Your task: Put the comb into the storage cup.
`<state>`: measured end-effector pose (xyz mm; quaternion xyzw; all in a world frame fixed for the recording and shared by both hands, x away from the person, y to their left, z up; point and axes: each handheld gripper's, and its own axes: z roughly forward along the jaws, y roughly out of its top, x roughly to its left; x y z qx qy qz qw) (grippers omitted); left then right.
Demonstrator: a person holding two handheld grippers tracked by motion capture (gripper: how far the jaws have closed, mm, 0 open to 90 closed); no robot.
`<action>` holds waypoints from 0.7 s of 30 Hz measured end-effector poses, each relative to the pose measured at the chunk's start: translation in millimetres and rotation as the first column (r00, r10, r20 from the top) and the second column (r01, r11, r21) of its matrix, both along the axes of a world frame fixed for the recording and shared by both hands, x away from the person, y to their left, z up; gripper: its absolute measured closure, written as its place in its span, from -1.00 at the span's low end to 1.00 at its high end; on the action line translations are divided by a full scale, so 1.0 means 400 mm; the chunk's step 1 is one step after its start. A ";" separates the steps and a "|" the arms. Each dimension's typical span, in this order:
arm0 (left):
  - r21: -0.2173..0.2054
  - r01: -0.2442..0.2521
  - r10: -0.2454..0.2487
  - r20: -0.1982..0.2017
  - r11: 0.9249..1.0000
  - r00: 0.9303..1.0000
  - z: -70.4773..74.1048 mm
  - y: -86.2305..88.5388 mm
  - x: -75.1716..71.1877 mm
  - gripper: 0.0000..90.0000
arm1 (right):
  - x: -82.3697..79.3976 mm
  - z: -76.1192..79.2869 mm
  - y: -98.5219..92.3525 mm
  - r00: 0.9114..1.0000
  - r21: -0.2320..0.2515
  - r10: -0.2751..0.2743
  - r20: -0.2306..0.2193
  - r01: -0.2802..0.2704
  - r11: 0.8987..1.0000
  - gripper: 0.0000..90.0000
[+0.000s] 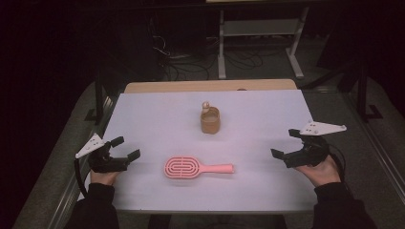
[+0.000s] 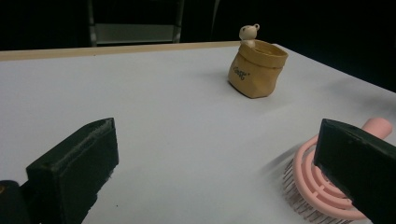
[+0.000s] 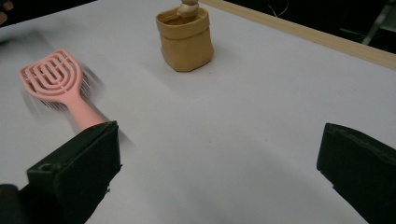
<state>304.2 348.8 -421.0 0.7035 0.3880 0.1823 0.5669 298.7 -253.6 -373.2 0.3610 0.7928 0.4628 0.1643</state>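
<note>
While you hold both tools low at the near edge of the white table point(image 1: 157, 107), your left gripper point(image 1: 125, 148) has its jaws apart with nothing between them; your right gripper point(image 1: 283, 143) likewise stands wide and unloaded; the pink plastic vented hairbrush point(image 1: 197, 167) lies flat between the two, its handle toward your right jaws; the tan fabric pouch point(image 1: 210, 120) stands upright beyond, well apart from both.
</note>
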 end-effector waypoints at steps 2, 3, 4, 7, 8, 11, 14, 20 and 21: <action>-0.002 0.001 -0.001 0.001 1.000 1.000 0.000 0.000 0.000 -1.00 | 0.004 0.004 0.009 1.000 -0.005 0.012 -0.003 -0.012 1.000 -1.00; -0.002 0.001 -0.001 0.001 1.000 1.000 0.000 0.000 0.000 -1.00 | 0.004 0.004 0.009 1.000 -0.005 0.012 -0.003 -0.012 1.000 -1.00; 0.000 0.000 0.000 0.002 1.000 1.000 0.000 0.000 0.001 -1.00 | 0.005 0.004 0.012 1.000 -0.009 0.016 -0.009 -0.016 1.000 -1.00; 0.002 0.001 -0.001 -0.002 1.000 1.000 -0.002 -0.002 0.002 -1.00 | 0.010 0.010 0.019 1.000 -0.020 0.027 -0.013 -0.028 0.999 -1.00; 0.006 0.003 -0.003 -0.001 1.000 1.000 -0.002 -0.002 0.002 -1.00 | 0.011 0.014 0.021 0.999 -0.021 0.030 -0.014 -0.031 0.999 -1.00; 0.006 0.005 -0.005 -0.004 1.000 1.000 -0.002 -0.003 0.003 -1.00 | 0.014 0.024 0.028 0.999 -0.026 0.039 -0.012 -0.040 0.999 -1.00; 0.006 0.006 -0.006 -0.003 1.000 1.000 -0.002 -0.003 0.003 -1.00 | 0.019 0.033 0.038 0.999 -0.042 0.052 -0.015 -0.052 0.998 -1.00; 0.005 0.007 -0.007 -0.003 1.000 1.000 -0.003 -0.004 0.003 -1.00 | 0.028 0.043 0.055 0.997 -0.055 0.074 -0.023 -0.075 0.996 -1.00; 0.004 0.008 -0.008 -0.001 1.000 1.000 -0.003 -0.004 0.003 -1.00 | 0.034 0.038 0.064 0.996 -0.065 0.081 -0.039 -0.083 0.994 -1.00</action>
